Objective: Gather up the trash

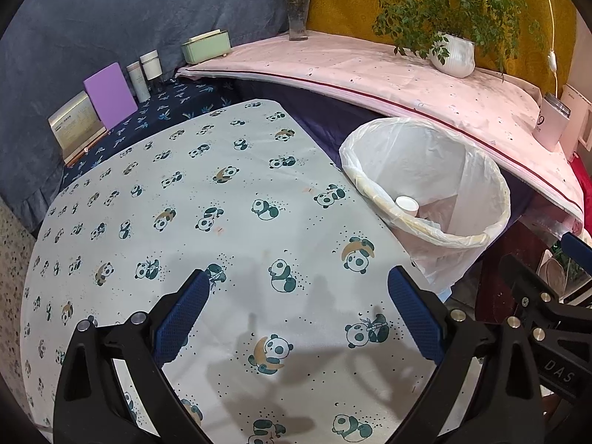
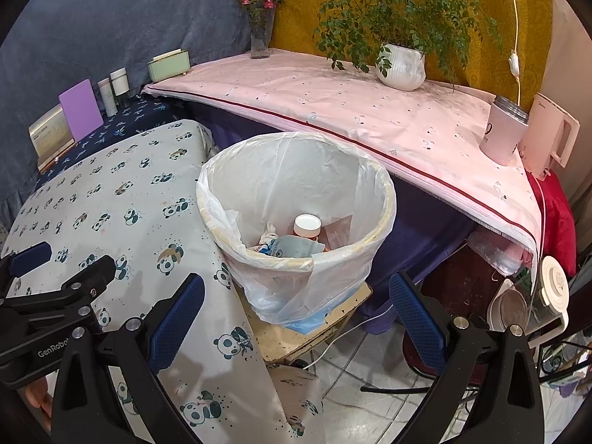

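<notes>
Trash already inside the lined bin, beside the panda-cloth table whose visible top carries no litter. Left gripper spread wide and holding nothing above the cloth; right gripper likewise agape, empty, facing the bin. Worth sweeping the table edges before finishing. Only the right wrist view reveals the white-capped bottle and wrappers; only a paper cup visible from the left.
</notes>
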`<state>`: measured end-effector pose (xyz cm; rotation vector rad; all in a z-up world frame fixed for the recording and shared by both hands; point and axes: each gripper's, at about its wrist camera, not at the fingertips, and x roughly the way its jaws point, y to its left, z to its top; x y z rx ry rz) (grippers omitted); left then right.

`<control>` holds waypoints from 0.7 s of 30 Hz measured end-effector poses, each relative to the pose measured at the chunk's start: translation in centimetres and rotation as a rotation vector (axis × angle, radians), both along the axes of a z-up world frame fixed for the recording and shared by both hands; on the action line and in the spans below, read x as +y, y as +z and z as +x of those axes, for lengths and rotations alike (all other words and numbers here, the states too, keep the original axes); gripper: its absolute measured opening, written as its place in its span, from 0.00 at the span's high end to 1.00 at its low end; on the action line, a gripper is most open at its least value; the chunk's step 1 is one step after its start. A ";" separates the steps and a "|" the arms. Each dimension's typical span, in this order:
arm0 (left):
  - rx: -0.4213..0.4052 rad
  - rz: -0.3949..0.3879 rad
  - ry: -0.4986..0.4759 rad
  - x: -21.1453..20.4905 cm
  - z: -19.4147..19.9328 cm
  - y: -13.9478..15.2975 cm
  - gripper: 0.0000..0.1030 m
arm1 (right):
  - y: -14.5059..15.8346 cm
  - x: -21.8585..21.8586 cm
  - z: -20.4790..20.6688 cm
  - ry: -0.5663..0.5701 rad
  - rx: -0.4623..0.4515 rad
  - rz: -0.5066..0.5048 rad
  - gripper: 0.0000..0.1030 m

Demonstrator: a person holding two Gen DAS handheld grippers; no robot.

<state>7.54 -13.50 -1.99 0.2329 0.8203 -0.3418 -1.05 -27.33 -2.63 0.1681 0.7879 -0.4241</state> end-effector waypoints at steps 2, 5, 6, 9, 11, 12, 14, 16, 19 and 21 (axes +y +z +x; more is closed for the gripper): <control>-0.001 0.004 -0.003 -0.1 0.0 -0.1 0.10 | 0.0 0.0 0.0 0.000 0.001 0.001 0.06; -0.001 0.005 -0.005 -0.2 0.0 -0.1 0.10 | 0.0 0.0 0.0 -0.001 0.000 0.001 0.06; -0.002 0.006 -0.006 -0.2 -0.1 0.0 0.10 | 0.0 0.0 0.0 -0.001 0.000 0.001 0.06; -0.005 0.007 -0.007 -0.3 -0.2 0.0 0.10 | -0.1 0.0 0.1 -0.001 0.001 0.001 0.06; -0.002 0.006 -0.007 -0.4 -0.2 0.0 0.10 | -0.1 -0.1 0.0 -0.001 -0.001 0.001 0.06; -0.001 0.005 -0.007 -0.4 -0.2 0.0 0.10 | -0.1 -0.1 0.0 -0.001 -0.001 0.001 0.06; -0.003 0.008 -0.009 -0.4 -0.2 0.0 0.10 | -0.1 -0.1 0.0 -0.001 0.000 0.002 0.06; -0.011 0.014 -0.013 -0.4 -0.3 0.0 0.10 | -0.1 -0.1 0.0 -0.002 0.000 0.000 0.06; -0.018 0.018 -0.015 -0.6 -0.5 0.0 0.10 | -0.1 -0.1 0.0 -0.004 -0.001 0.001 0.06; -0.018 0.010 -0.017 -0.6 -0.5 0.0 0.10 | -0.3 -0.2 0.0 -0.005 -0.001 0.002 0.06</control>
